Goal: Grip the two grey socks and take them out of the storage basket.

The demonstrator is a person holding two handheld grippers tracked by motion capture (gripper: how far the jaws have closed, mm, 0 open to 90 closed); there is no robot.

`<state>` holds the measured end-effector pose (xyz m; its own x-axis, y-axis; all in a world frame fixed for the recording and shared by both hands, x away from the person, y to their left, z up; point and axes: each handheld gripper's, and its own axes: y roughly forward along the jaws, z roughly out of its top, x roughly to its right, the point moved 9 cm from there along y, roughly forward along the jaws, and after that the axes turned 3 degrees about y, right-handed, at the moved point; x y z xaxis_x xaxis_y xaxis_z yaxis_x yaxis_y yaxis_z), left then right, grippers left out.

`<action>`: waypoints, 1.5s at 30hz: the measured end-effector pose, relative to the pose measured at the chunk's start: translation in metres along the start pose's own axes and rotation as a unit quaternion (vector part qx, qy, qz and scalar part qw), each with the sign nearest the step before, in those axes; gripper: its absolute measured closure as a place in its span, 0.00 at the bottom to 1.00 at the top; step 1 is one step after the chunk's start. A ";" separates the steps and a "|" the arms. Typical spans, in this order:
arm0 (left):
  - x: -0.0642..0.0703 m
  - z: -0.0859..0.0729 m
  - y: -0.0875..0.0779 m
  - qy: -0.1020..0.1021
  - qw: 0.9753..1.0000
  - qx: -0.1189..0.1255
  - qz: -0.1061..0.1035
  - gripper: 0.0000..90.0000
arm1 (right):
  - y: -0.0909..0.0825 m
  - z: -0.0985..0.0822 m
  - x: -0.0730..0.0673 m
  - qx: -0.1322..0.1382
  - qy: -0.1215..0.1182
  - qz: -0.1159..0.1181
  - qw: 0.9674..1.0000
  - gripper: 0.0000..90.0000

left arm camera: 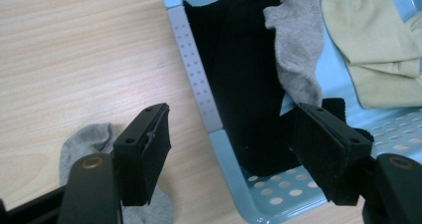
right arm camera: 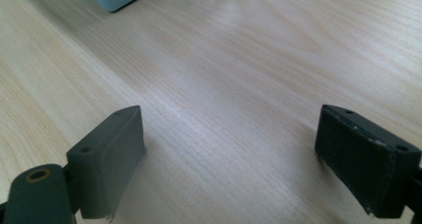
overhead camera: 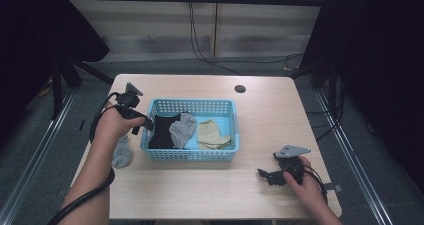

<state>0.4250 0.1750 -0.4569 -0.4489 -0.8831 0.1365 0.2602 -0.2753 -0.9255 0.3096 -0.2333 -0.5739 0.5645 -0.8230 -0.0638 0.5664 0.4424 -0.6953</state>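
Table [overhead camera: 260, 195] bears blue basket [overhead camera: 192, 154] holding black sock [overhead camera: 162, 131], grey sock [overhead camera: 182, 130], beige sock [overhead camera: 212, 133]. Left gripper [left arm camera: 229, 149] spread over basket's corner, apparently just released. Loose grey sock [overhead camera: 121, 154] lies outside, likely next. Right gripper [right arm camera: 239, 159] spread, idle above bare wood

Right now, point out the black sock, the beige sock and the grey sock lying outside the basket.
black sock [overhead camera: 161, 131]: high view, middle of its body.
beige sock [overhead camera: 209, 132]: high view, its flat upper part.
grey sock outside the basket [overhead camera: 121, 155]: high view, its middle.
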 end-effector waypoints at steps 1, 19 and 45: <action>0.001 0.001 0.001 0.002 1.000 -0.002 -0.001 0.34 | 0.000 0.000 0.000 0.000 0.000 0.000 1.000 0.13; 0.028 0.014 0.023 0.015 1.000 -0.002 -0.018 0.35 | 0.000 0.000 0.000 0.000 0.000 0.000 1.000 0.13; 0.052 0.021 0.064 0.022 0.999 -0.015 -0.035 0.38 | 0.000 0.000 0.000 0.000 -0.001 0.000 1.000 0.13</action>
<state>0.4366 0.1033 -0.5012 -0.5021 -0.8444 0.1868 0.2017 -0.3243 -0.9242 0.3097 -0.2334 -0.5739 0.5659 -0.8221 -0.0622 0.5667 0.4427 -0.6948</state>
